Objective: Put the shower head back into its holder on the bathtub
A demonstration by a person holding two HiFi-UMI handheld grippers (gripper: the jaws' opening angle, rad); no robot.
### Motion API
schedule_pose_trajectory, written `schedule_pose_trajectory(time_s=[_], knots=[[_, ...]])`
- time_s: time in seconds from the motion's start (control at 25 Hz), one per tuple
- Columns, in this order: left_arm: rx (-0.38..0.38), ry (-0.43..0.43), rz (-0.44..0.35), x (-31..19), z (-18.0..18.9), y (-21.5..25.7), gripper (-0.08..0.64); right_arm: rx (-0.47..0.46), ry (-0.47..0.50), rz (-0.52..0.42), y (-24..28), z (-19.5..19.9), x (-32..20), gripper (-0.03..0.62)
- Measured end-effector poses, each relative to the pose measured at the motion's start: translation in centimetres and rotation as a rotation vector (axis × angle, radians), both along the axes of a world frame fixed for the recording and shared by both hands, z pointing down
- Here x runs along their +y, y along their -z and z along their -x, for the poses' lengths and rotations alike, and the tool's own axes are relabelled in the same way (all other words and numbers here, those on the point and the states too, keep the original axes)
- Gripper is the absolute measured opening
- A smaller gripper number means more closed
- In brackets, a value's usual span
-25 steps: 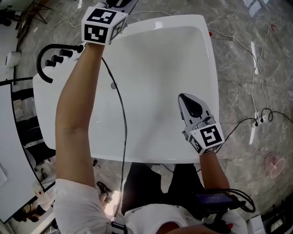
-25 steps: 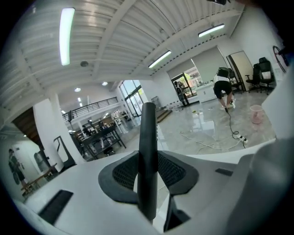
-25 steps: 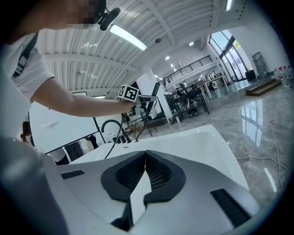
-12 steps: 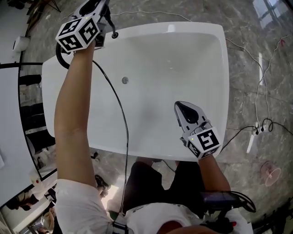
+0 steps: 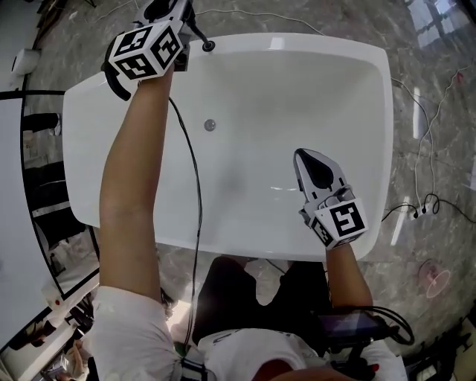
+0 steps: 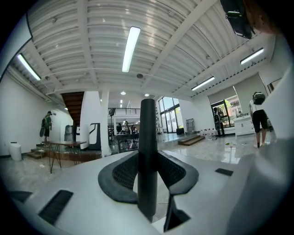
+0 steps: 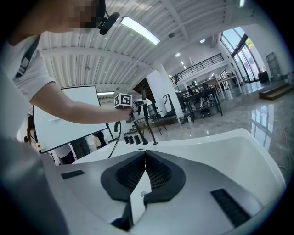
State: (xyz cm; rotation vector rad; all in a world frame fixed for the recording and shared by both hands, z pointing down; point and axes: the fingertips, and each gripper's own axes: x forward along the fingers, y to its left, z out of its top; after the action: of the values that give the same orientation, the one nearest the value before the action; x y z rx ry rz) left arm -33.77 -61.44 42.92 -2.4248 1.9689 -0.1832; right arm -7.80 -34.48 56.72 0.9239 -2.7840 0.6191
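Note:
In the head view my left gripper is at the white bathtub's far left corner, shut on the black shower head handle. Its black hose runs down over the tub's front rim. In the left gripper view the handle stands upright, clamped between the jaws. The right gripper view shows the handle above the black tap knobs; I cannot make out the holder. My right gripper hovers over the tub near its front rim, shut with nothing in it, its tips meeting.
The drain lies in the tub floor left of centre. A black curved spout peeks out under the left marker cube. White cables trail over the marble floor to the right. A whiteboard stands at the left.
My left gripper has carried the shower head leftward to the tap fittings at the tub's far left corner. The right gripper has drifted slightly left over the tub, still shut.

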Motion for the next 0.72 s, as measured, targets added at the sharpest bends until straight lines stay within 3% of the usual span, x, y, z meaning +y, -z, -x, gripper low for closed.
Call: schedule_pose_trajectory(time_s=[0.2,0.44,0.72], knots=[[0.035,0.015,0.013,0.4,1.2,-2.9,0.135,0.049,-0.001,-0.086,0.9,2.7,-3.3,0.012],[0.046,0.021,0.025,0.5,1.5,-6.4,0.135,0.081,-0.012,-0.114,0.9,5.0,-6.4,0.012],[0.095,0.022,0.007,-1.2,5.5,-10.3,0.135,0.055,-0.002,-0.124,-0.9,8.9,-5.8,0.012]])
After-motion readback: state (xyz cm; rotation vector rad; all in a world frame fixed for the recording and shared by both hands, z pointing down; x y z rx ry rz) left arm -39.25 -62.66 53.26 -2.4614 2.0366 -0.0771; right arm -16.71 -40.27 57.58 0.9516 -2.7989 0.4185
